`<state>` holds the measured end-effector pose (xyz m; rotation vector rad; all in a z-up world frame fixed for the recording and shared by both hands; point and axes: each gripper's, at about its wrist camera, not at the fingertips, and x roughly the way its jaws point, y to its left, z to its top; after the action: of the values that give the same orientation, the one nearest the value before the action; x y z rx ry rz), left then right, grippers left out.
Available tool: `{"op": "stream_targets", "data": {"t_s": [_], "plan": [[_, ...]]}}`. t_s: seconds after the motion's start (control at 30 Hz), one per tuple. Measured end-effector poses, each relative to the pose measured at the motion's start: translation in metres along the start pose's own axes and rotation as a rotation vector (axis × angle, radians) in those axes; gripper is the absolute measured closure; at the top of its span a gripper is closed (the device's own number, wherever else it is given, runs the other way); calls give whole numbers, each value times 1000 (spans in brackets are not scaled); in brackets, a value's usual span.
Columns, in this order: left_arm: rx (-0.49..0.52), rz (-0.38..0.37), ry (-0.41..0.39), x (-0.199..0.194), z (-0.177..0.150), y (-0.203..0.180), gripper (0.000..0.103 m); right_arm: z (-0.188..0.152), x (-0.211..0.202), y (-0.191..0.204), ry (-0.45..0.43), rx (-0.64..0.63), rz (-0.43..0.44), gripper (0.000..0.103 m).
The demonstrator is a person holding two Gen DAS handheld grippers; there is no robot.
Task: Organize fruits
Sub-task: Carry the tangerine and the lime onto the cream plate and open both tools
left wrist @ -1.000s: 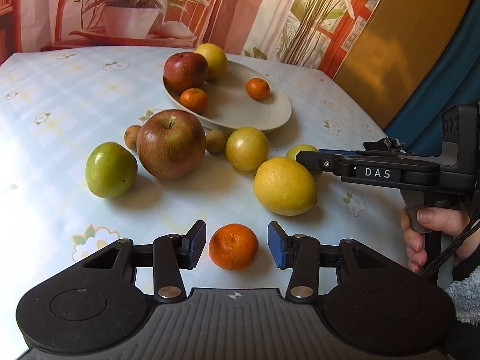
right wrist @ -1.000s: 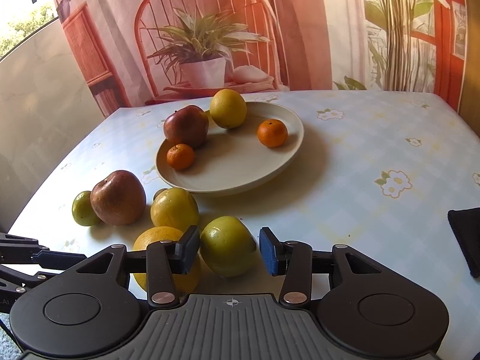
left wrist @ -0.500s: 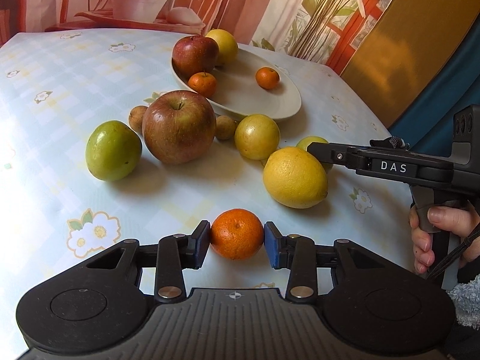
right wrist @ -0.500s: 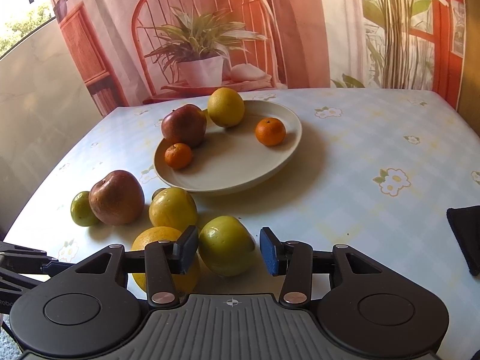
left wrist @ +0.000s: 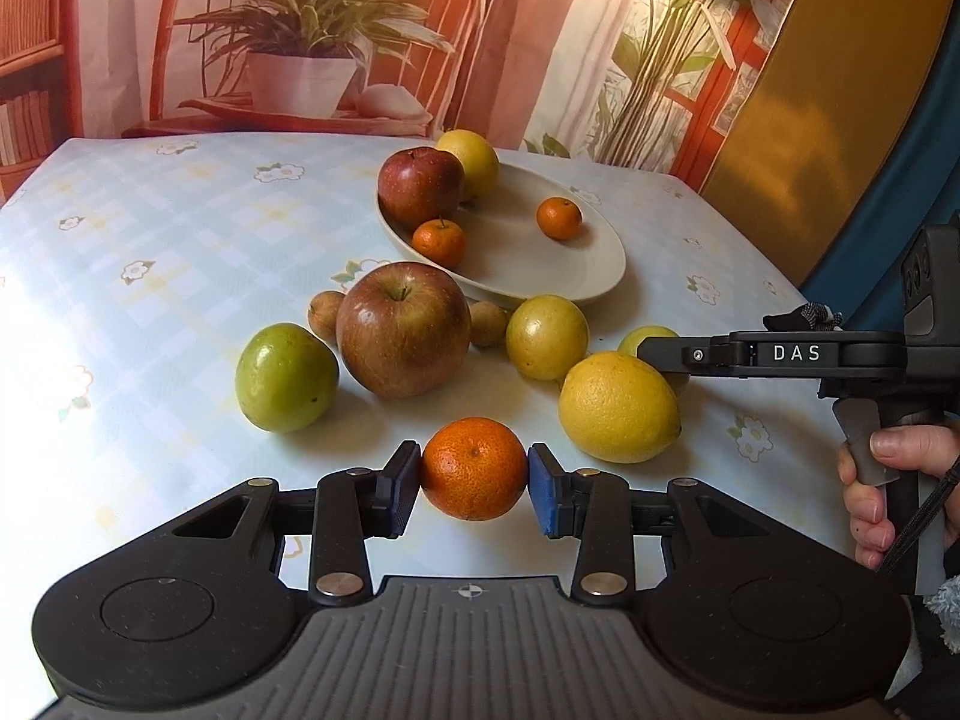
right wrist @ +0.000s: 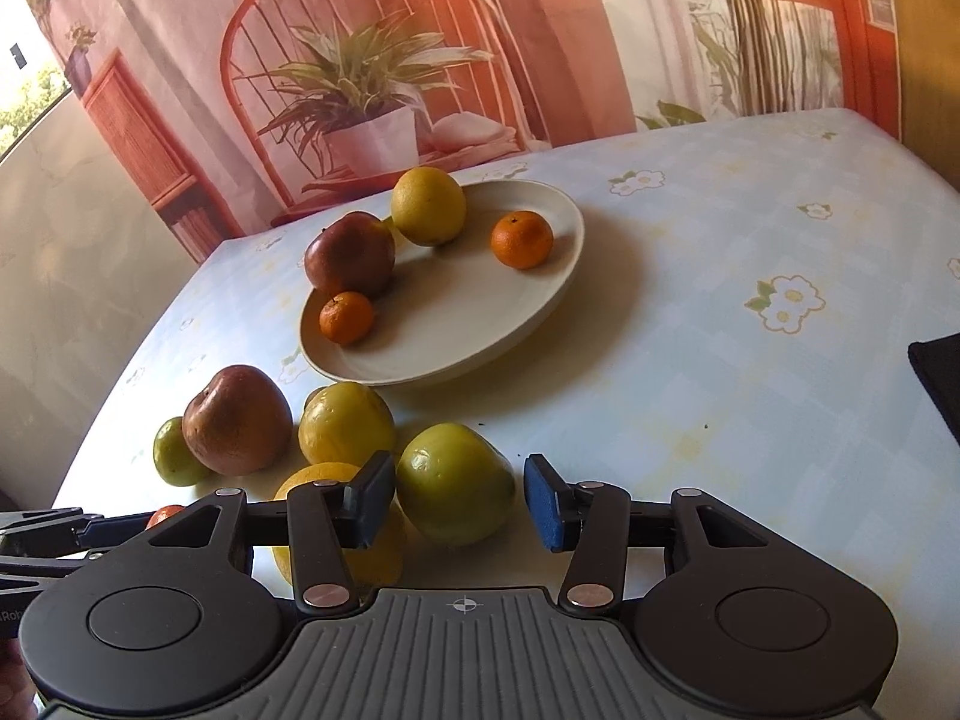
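Note:
My left gripper point(left wrist: 473, 492) is shut on an orange mandarin point(left wrist: 474, 468), both blue pads pressing its sides low over the tablecloth. My right gripper point(right wrist: 459, 501) is open around a pale green fruit point(right wrist: 456, 483) on the table: the left pad is at its side and the right pad stands a little apart. In the left wrist view the right gripper's finger point(left wrist: 750, 354) hides most of that fruit point(left wrist: 651, 336). A cream plate point(left wrist: 576, 276) behind holds a red apple point(left wrist: 420, 186), a yellow citrus point(left wrist: 474, 159) and two mandarins.
Loose on the cloth are a big red apple point(left wrist: 402, 330), a green fruit point(left wrist: 285, 378), a lemon point(left wrist: 618, 405), a yellow fruit point(left wrist: 546, 336) and two small brown fruits. A hand point(left wrist: 894, 480) holds the right grip. A dark object point(right wrist: 942, 378) lies at the table's right edge.
The left jaws have closed onto the mandarin, which earlier lay free between them. The right gripper has rolled, tilting its view, with the green fruit still between its jaws.

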<state>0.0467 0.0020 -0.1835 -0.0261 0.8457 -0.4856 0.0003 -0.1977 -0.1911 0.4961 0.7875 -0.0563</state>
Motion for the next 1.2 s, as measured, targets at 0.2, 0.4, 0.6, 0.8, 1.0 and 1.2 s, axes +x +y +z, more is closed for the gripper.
{"op": "stream_targets", "data": {"t_s": [0.2,0.4,0.6,0.8,1.0,1.2], "plan": [[10,18,-28,-7,4,0,62,1,-4,8,-10,-76,-77,62],[5,30,-28,-8,4,3,62,1,-7,12,-11,-160,-141,62],[1,40,-32,-10,4,4,62,1,-6,11,-13,-151,-141,62],[1,49,-41,-12,5,3,62,1,-5,6,-12,-124,-121,61],[20,55,-55,-14,11,2,62,3,-8,-2,-19,-74,-87,62],[50,67,-114,-23,32,2,62,17,-23,-10,-77,-40,-65,62]]}}
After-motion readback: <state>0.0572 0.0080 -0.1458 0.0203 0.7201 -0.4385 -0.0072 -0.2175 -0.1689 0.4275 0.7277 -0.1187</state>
